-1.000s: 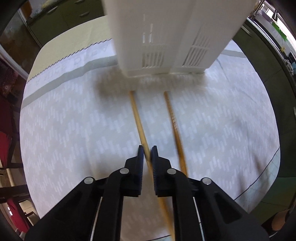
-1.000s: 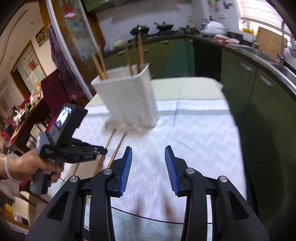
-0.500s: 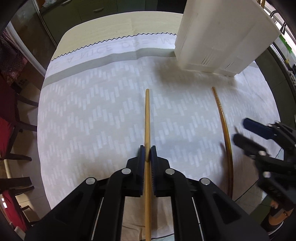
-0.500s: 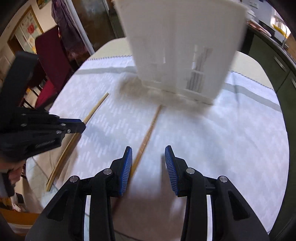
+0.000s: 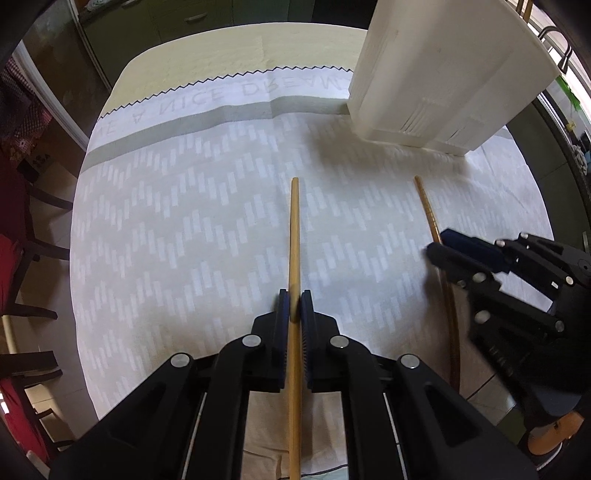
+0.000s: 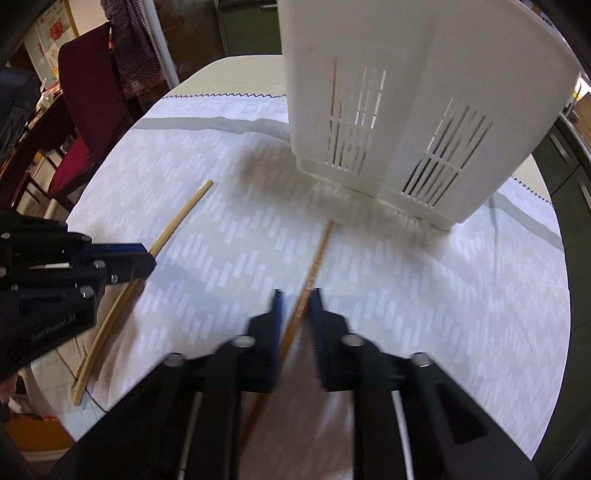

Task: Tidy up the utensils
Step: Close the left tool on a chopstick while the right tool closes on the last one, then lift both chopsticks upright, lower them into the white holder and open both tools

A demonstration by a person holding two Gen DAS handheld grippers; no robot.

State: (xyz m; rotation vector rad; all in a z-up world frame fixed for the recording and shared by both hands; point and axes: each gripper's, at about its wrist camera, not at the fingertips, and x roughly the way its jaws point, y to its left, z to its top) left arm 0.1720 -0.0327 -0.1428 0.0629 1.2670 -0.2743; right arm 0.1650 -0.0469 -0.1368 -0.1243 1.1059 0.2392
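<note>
My left gripper (image 5: 294, 295) is shut on a plain wooden chopstick (image 5: 294, 229) that points away across the white patterned tablecloth (image 5: 166, 221). A darker ridged chopstick (image 5: 424, 199) lies to its right. My right gripper (image 5: 439, 243) straddles it with the jaws closing. In the right wrist view this chopstick (image 6: 317, 254) runs between the blurred fingers of the right gripper (image 6: 296, 295), with a narrow gap still showing beside it. The left gripper (image 6: 147, 258) holds the plain chopstick (image 6: 181, 218) at the left. A tall white slotted utensil holder (image 6: 406, 92) stands just beyond both sticks.
The utensil holder (image 5: 443, 74) fills the far right of the table, with wooden sticks poking from its top (image 5: 524, 11). Both chopsticks overhang the near table edge. Red chairs (image 6: 88, 92) stand to the left, and dark green cabinets (image 5: 166, 22) lie beyond the table.
The right gripper swung down from above the table onto the ridged chopstick, and its jaws narrowed around it. The left gripper, still gripping the plain chopstick, shifted left away from the holder, then held still.
</note>
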